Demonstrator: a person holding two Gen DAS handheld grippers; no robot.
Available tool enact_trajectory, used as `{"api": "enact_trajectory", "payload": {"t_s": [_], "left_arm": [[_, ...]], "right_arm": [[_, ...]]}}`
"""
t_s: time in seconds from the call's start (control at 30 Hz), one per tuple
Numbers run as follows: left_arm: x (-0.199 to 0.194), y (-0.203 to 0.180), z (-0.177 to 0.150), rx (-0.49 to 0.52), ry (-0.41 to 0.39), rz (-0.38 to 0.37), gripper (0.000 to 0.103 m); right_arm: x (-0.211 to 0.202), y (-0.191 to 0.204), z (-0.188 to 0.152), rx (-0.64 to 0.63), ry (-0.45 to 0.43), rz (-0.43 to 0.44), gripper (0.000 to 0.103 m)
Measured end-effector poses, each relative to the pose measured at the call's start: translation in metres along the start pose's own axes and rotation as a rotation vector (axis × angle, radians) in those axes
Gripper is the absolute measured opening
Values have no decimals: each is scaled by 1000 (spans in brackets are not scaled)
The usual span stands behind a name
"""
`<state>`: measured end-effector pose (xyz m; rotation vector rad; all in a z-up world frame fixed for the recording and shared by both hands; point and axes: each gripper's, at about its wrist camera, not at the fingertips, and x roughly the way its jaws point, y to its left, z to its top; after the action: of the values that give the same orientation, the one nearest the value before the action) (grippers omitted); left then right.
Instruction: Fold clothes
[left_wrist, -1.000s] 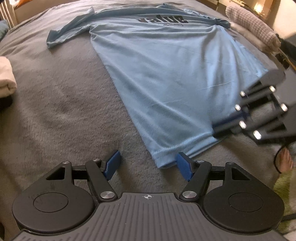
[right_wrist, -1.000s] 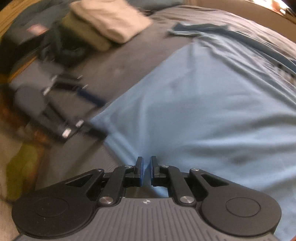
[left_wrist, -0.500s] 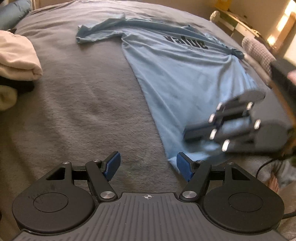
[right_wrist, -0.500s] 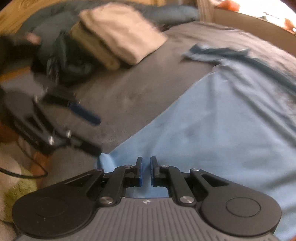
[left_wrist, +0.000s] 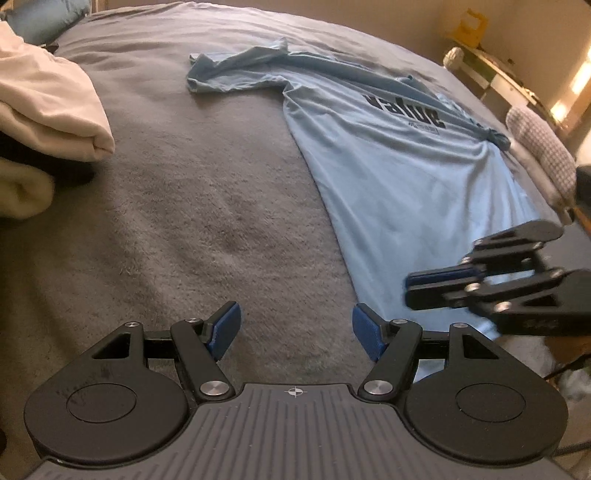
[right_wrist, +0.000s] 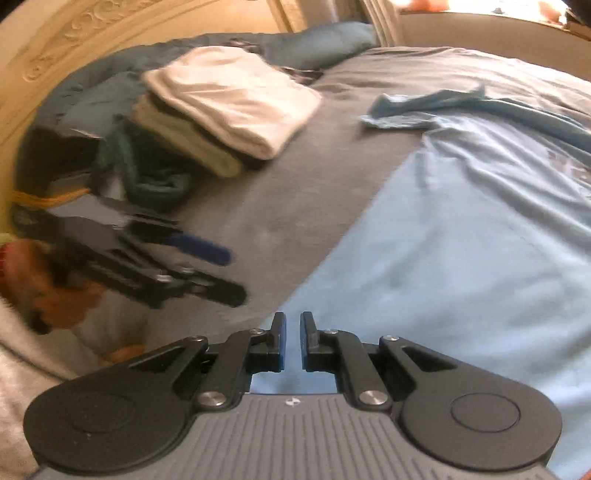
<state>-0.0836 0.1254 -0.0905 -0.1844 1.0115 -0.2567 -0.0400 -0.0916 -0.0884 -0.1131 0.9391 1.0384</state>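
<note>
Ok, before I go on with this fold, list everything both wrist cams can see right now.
T-shirt: one, light blue with black lettering, spread flat on the bed.
Bed cover: one, grey, under everything.
Folded clothes: one stack, white and cream on top, beside the shirt.
Dark clothes: a loose heap, green and black, next to the stack.
Pillow: one, blue, at the far end.
Left gripper: black with blue pads, open, over bare cover.
Right gripper: black with blue pads, narrow gap, over the shirt's hem.

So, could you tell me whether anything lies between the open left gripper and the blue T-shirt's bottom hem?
Nothing visible does. Only bare grey blanket separates the left gripper from the blue T-shirt; the right gripper hovers over the hem farther right.
</note>
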Motion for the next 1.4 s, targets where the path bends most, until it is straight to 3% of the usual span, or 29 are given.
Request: {"api": "enact_trajectory", "payload": {"t_s": [0.2,0.3,0.4,0.47,0.6,0.7,0.8,0.97,1.13,1.23,1.4], "left_arm": [[6,-6,0,8,-2,-10,67],[6,-9,-2,23,1,-22,67],[6,-14,-4,50,2,-38,67],[8,-18,-6,66,10,-46,67],[7,-16,-5,40,6,-18,67],[4,-11,-4,4,-5,10,67],[0,-6,-2,-32,-15,39,67],[-13,5,3,-64,-62,47,67],[-6,-1,15,-36,-102,1,67],[4,-18,22,1,-130,-47,67],[20,-52,32,93,-170,-136,67]], "right_arm": [[23,40,-23,-90,101,188,9],[7,32,-20,-77,99,240,9],[-21,-13,-5,81,4,216,9],[-32,-45,6,198,-74,150,9],[-14,-63,27,199,-102,2,9],[26,-52,36,165,-52,9,9],[56,-23,27,123,8,126,7],[43,-18,6,204,10,257,4],[-6,-47,-8,302,-89,155,4],[-4,-47,-25,301,-19,128,4],[2,-7,-53,209,137,312,4]]}}
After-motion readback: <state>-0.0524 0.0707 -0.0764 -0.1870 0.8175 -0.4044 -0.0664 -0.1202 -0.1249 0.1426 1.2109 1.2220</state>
